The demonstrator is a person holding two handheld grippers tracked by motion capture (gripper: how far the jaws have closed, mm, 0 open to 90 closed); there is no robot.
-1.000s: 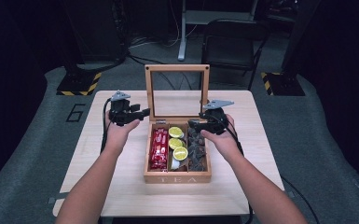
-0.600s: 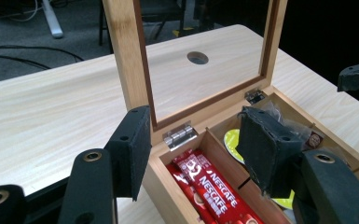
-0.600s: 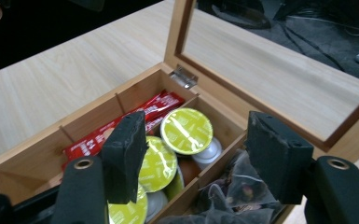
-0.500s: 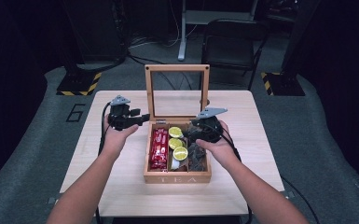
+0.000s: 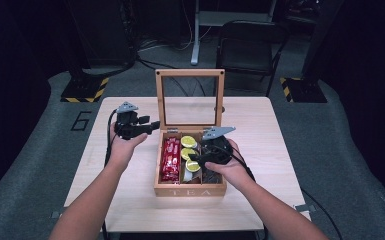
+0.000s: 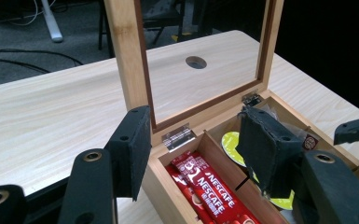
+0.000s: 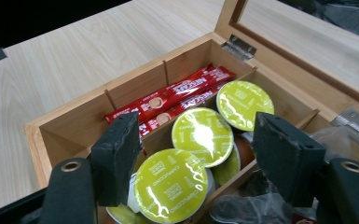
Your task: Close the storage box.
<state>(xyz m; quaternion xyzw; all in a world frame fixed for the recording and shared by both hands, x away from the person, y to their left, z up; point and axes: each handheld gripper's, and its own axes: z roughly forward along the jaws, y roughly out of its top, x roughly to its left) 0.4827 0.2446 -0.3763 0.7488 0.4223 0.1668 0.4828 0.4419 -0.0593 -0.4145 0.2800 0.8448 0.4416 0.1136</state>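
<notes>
A: Over the box's [image 5: 190, 190] middle slot, our right tool [image 7: 196, 154] hangs spread, jaws just opening, empty, above the pods [image 7: 170, 184]. Reach step, we judge.

B: Left tool [image 6: 191, 154] half-spread, empty, by the lid [image 6: 126, 56]. Next: lower, straddle one pod, pinch.

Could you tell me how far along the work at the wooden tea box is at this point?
Done: the tea box stands with its glass lid upright, red sachets and green-lidded capsules exposed. In hand: the right gripper, jaws just opening and empty, sits over the capsules; the left gripper waits open beside the lid. Left: probably gripping a capsule; none is held yet.
</notes>
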